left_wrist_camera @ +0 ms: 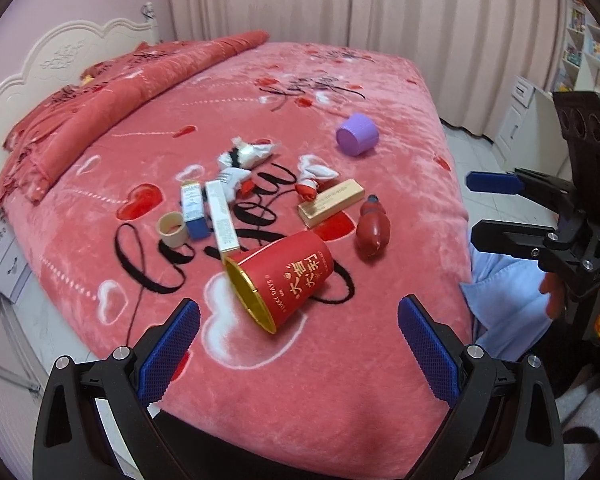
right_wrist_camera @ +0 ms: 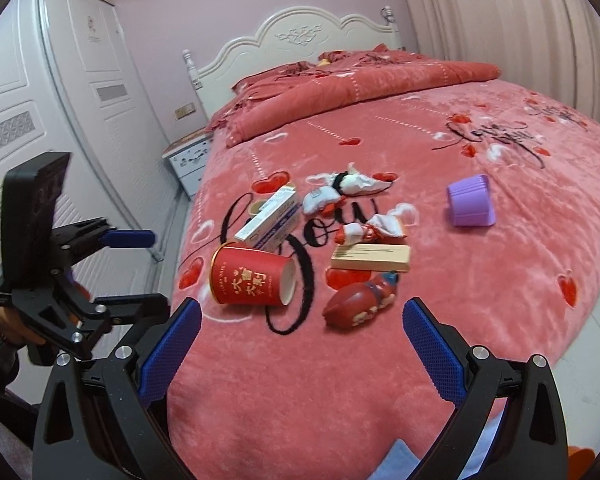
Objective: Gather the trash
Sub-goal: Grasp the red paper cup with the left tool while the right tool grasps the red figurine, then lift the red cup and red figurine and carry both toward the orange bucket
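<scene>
Both grippers, left (left_wrist_camera: 299,350) and right (right_wrist_camera: 302,350), hover with fingers spread wide and empty over a pink plush bed (left_wrist_camera: 380,380), where a tipped red paper cup (left_wrist_camera: 284,280) lies nearest among scattered boxes and wrappers, seemingly the first pickup.

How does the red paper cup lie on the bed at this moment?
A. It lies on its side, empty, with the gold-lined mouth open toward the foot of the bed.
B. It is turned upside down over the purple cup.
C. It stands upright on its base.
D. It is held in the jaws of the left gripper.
A: the red paper cup lies tipped on the blanket, apart from the purple cup, and the open left gripper holds nothing.
</scene>
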Demonstrator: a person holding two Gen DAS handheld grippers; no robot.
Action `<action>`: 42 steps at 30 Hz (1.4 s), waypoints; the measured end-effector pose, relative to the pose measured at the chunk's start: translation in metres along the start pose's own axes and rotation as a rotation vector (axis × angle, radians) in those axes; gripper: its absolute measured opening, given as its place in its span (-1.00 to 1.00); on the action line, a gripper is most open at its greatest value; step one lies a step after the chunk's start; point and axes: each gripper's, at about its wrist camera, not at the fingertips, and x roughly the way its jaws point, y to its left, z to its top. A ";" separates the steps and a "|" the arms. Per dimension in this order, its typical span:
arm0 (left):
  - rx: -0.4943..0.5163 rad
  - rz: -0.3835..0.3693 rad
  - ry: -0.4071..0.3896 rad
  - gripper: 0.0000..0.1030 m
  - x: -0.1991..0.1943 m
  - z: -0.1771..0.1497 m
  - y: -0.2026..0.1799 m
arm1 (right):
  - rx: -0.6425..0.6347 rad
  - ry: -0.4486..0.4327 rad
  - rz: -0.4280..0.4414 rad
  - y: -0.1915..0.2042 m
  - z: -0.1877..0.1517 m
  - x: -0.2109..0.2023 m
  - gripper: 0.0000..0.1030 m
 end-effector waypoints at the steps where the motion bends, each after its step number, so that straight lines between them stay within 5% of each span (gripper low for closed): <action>1: 0.009 -0.011 0.012 0.88 0.004 0.001 0.001 | -0.002 0.005 0.019 -0.001 0.000 0.003 0.91; 6: 0.049 -0.059 0.036 0.88 0.021 0.001 0.006 | 0.001 0.033 0.065 -0.008 0.000 0.017 0.91; 10: -0.003 -0.079 0.077 0.88 0.043 0.001 0.022 | -0.023 0.094 -0.002 -0.015 0.001 0.034 0.91; 15: -0.113 -0.202 0.081 0.88 0.055 0.000 0.038 | 0.027 0.154 -0.002 -0.030 -0.004 0.051 0.91; 22: -0.112 -0.322 0.086 0.88 0.068 0.003 0.044 | 0.054 0.187 0.046 -0.040 -0.004 0.066 0.91; 26: -0.116 -0.374 0.127 0.54 0.082 0.002 0.048 | 0.074 0.191 0.050 -0.043 -0.003 0.074 0.91; 28: -0.119 -0.390 0.132 0.53 0.087 0.002 0.050 | 0.105 0.186 0.051 -0.048 -0.002 0.078 0.91; 30: -0.123 -0.423 0.134 0.31 0.089 0.003 0.051 | 0.122 0.196 0.036 -0.051 -0.001 0.083 0.76; 33: -0.106 -0.457 0.146 -0.06 0.096 0.007 0.051 | 0.158 0.209 0.047 -0.056 0.000 0.090 0.20; 42: -0.079 -0.519 0.168 -0.60 0.111 0.013 0.053 | 0.190 0.273 0.002 -0.059 -0.005 0.114 0.03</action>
